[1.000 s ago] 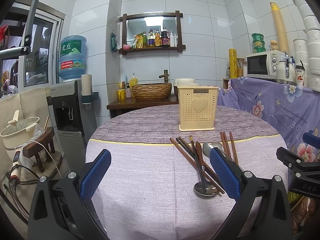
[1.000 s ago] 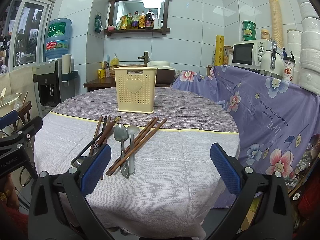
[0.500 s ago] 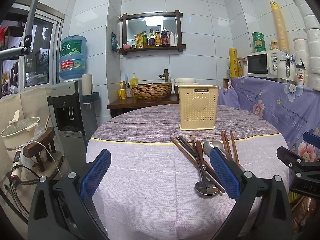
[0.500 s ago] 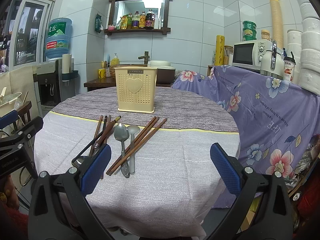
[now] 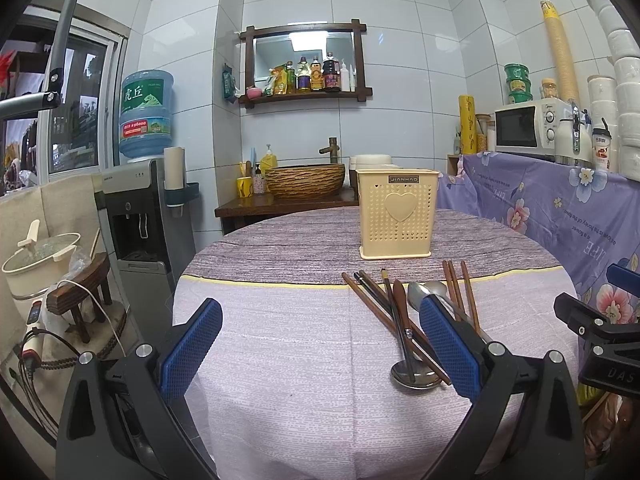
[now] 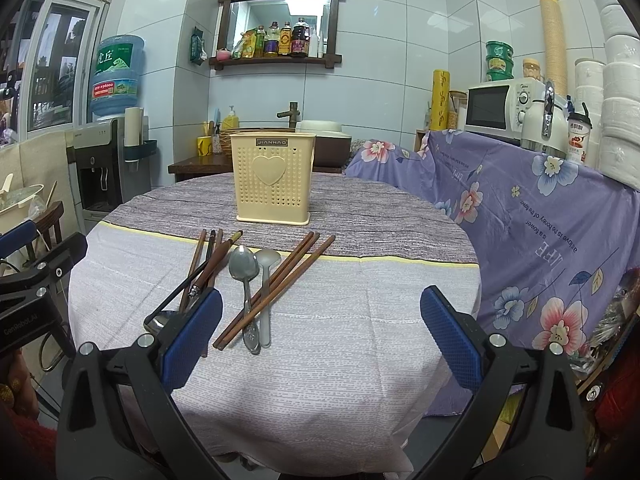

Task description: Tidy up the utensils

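1. left gripper (image 5: 320,344) sits low at the near edge of the round table (image 5: 280,360), levelled forward, jaws spread wide with nothing between the blue pads (image 5: 192,348)
2. right gripper (image 6: 320,340) mirrors it, low and level at the near rim, jaws wide apart and empty as well
3. the cream utensil holder (image 6: 273,178) stands upright straight ahead of the right jaws, well beyond them on the darker band of cloth
4. from the left wrist that holder (image 5: 395,213) lies ahead and off towards the right finger
5. the utensils lie loose on the pale cloth: two metal spoons (image 6: 245,276) side by side, ahead of the right gripper's left pad, bowls pointing away
6. a pair of brown chopsticks (image 6: 276,288) crosses the spoon handles at a slant, lying inside the right jaws' span
7. more dark chopsticks (image 6: 204,264) and a ladle (image 5: 412,372) lie just beyond that left pad; in the left view the ladle's bowl rests just inside the left gripper's right pad
8. each gripper's black frame shows at the edge of the other's view, close beside
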`<move>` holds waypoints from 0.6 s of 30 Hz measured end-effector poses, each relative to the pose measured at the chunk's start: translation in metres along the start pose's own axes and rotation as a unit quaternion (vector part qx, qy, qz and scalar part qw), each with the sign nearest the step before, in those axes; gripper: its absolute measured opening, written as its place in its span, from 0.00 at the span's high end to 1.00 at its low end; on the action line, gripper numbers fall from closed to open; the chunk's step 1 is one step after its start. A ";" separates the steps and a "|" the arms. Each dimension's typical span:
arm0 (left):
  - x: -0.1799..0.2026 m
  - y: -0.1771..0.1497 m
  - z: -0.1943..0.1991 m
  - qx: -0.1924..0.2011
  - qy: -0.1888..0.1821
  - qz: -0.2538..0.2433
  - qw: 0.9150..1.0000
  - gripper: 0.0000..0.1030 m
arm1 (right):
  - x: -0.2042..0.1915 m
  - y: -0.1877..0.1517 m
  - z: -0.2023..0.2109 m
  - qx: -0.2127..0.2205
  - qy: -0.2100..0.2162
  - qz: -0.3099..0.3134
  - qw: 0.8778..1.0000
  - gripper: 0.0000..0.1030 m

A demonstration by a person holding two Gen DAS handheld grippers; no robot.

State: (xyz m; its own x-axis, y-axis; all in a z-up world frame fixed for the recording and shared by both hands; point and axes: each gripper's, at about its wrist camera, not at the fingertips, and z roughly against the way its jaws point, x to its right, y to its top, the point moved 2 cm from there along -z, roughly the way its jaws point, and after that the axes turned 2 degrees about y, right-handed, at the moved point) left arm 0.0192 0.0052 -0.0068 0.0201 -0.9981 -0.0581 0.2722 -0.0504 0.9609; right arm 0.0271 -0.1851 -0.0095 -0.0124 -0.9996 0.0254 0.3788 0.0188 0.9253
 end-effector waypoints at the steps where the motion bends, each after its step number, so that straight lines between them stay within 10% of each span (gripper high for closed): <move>1: -0.001 0.000 0.000 0.000 0.000 0.000 1.000 0.05 | 0.000 0.000 0.000 0.000 0.000 0.000 1.000 0.05; 18: -0.002 -0.003 -0.001 -0.002 0.000 0.000 1.000 0.05 | 0.000 -0.007 -0.007 -0.002 -0.001 0.001 1.000 0.05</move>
State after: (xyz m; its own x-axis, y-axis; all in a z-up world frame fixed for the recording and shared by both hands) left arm 0.0194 0.0079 -0.0096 0.0205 -0.9981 -0.0588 0.2757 -0.0509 0.9599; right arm 0.0305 -0.1855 -0.0188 -0.0139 -0.9995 0.0280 0.3828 0.0205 0.9236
